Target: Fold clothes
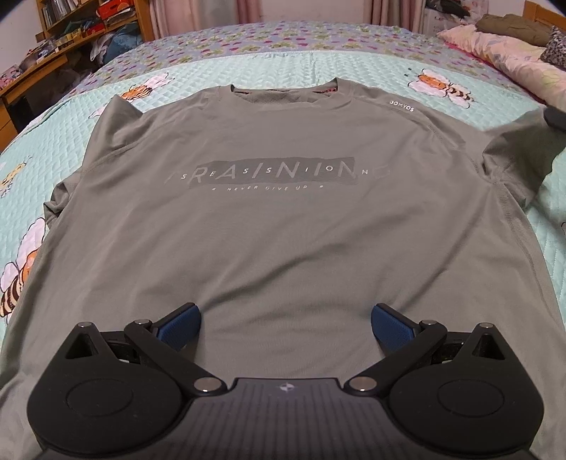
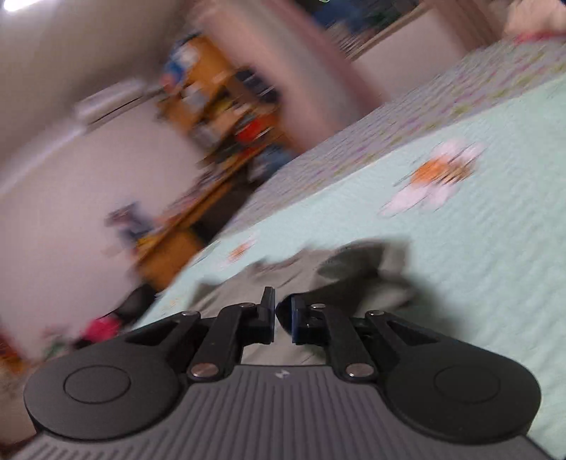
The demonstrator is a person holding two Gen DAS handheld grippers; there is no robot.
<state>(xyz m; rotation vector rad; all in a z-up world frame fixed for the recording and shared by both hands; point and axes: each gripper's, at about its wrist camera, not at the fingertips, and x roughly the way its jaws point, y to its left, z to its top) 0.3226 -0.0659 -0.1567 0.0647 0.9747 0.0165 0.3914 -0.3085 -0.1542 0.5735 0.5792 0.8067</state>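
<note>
A grey-green T-shirt with a dark printed band on the chest lies flat and face up on the bed, collar at the far end. My left gripper hovers over its lower part, jaws wide open, blue pads with nothing between them. In the blurred right wrist view my right gripper sits low over the shirt's rumpled right sleeve. Its jaws stand a narrow gap apart and I see no cloth pinched in them. A dark blurred shape shows at that sleeve in the left wrist view.
The bed has a pale mint quilted cover with bee prints. Folded bedding and a dark garment lie at the far right. A wooden shelf unit packed with things stands beyond the bed's far left corner.
</note>
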